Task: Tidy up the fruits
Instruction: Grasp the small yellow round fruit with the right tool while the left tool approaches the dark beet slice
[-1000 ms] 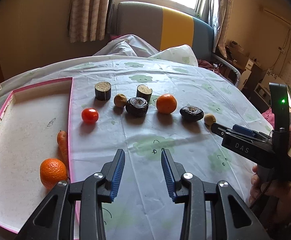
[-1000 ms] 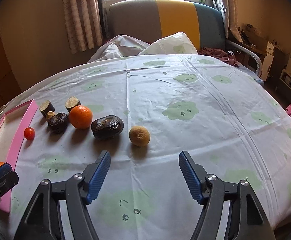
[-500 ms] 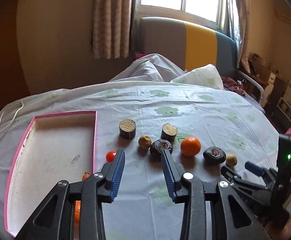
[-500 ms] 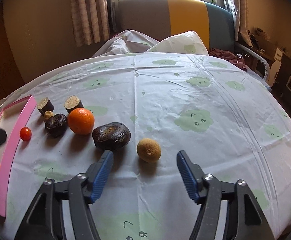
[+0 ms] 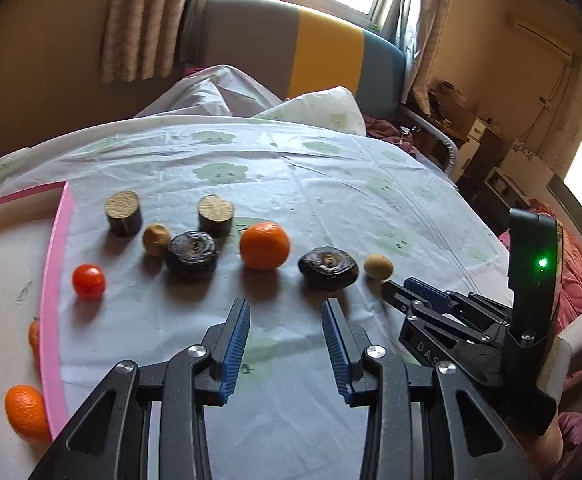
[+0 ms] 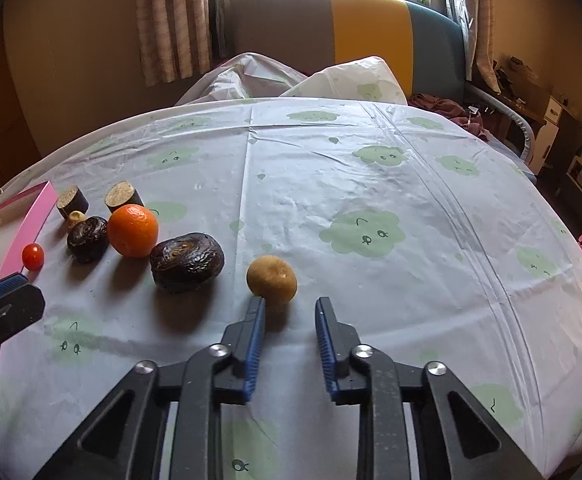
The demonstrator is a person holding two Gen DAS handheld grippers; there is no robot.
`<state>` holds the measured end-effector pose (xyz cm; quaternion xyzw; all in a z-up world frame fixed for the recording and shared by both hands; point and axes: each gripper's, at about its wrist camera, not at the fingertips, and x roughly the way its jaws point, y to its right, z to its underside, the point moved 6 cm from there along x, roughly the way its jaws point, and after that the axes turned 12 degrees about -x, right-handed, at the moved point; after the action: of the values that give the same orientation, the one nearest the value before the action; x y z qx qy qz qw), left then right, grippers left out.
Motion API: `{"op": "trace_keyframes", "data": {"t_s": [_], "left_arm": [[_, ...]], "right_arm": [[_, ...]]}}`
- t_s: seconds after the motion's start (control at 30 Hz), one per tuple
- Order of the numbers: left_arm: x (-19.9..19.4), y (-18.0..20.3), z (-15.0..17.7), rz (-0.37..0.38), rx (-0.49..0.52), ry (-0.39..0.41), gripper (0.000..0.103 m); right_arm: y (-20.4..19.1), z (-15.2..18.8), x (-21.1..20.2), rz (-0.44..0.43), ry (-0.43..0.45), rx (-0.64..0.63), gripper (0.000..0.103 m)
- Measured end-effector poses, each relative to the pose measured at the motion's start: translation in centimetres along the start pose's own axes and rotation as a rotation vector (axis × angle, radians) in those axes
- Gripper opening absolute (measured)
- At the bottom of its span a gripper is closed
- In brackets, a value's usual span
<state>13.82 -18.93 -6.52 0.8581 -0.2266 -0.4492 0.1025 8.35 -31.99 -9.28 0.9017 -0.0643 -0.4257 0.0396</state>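
- Nearest the left wrist camera: left gripper (image 5: 285, 316), blue-padded jaws apart, nothing between them, hovering over the pale cloud-print tablecloth (image 6: 371, 184) on the table.
- Nearest the right wrist camera: right gripper (image 6: 289, 312), jaws apart but narrow, nothing held; tips sit just short of the small round tan fruit (image 6: 271, 274), which lies slightly left of the gap. Judgement: this fruit is the next pick.
- Left side, close: white tray with pink rim (image 5: 53, 264). Inside it, a small orange citrus (image 5: 25, 410) and a second orange item at the rim (image 5: 33, 336), mostly hidden, identity unclear. Judgement: two items sorted so far.
- Middle distance, on the cloth, outside the tray: red cherry tomato (image 5: 88, 281), wrinkled dark-purple fruit (image 5: 191, 249), round orange mandarin (image 5: 265, 245), second wrinkled dark fruit (image 5: 328, 267).
- Farther back: second small tan fruit (image 5: 156, 239); two dark-skinned cut cylinders with pale tops (image 5: 123, 208) (image 5: 215, 210).
- Status, judged: early stage. Eight pieces remain on the table, none touching the tray; row runs from just beside the pink rim to well apart from it.
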Motion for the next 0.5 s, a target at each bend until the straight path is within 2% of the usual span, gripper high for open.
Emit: {"op": "trace_keyframes", "data": {"t_s": [0.1,0.17,0.2,0.33,0.5], "left_arm": [[1.0,1.2,0.0,0.039,0.006,-0.028,0.038],[1.7,1.9,0.0,0.068,-0.003,-0.047,0.038],[2.1,2.1,-0.1,0.073,-0.004,-0.055,0.038],[3.8,2.7,-0.3,0.114,-0.044,-0.098,0.038],[4.9,2.7,-0.9,0.137,-0.063,-0.111,0.038]], "right_arm": [[0.3,0.1,0.1,-0.026,0.0,0.012,0.028],[0.6,0.0,0.1,-0.025,0.01,0.009,0.058],[0.7,-0.1,0.0,-0.018,0.023,0.004,0.062],[1.1,-0.9,0.2,-0.014,0.041,-0.027,0.063],[1.3,-2.0,1.2,-0.025,0.039,-0.083,0.063]]}}
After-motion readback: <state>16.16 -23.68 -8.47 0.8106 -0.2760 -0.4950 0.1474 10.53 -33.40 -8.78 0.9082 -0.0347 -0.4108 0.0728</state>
